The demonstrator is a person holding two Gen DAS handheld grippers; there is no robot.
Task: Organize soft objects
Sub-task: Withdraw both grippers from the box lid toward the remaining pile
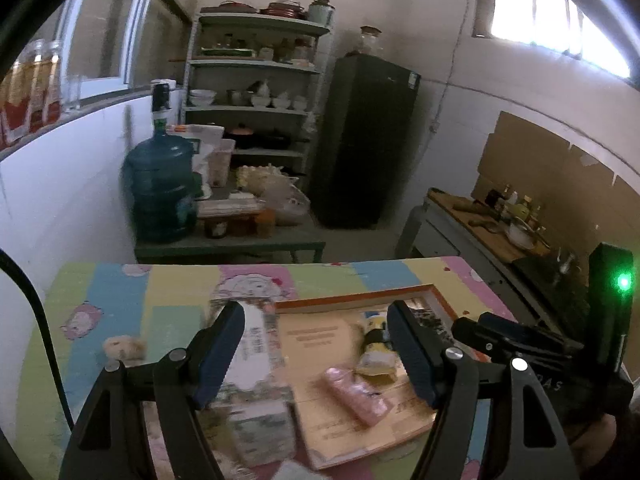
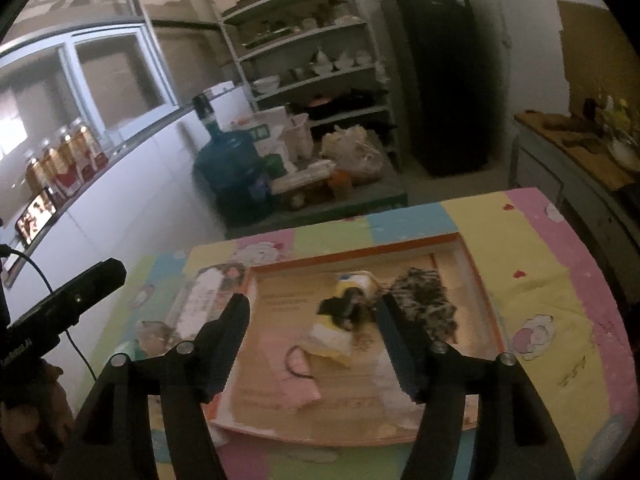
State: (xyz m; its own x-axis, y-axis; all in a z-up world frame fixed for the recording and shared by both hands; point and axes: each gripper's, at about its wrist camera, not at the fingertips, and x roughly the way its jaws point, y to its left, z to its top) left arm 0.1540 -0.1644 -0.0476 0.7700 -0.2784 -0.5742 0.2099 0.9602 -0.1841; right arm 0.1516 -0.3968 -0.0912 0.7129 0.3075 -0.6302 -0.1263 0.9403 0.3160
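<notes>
You are holding your left gripper (image 1: 316, 354) open and empty above the pastel table (image 1: 120, 292), its fingers spread wide. Your right gripper (image 2: 314, 342) is hanging open too, gripping nothing, over the orange-edged tray (image 2: 352, 258). In the tray, a pink pouch (image 1: 356, 396) is lying beside a yellow and black soft toy (image 2: 340, 320), with a speckled black and white cloth (image 2: 426, 304) just right of the toy. A small fluffy toy (image 1: 124, 348) is sitting on the table, left of the tray.
</notes>
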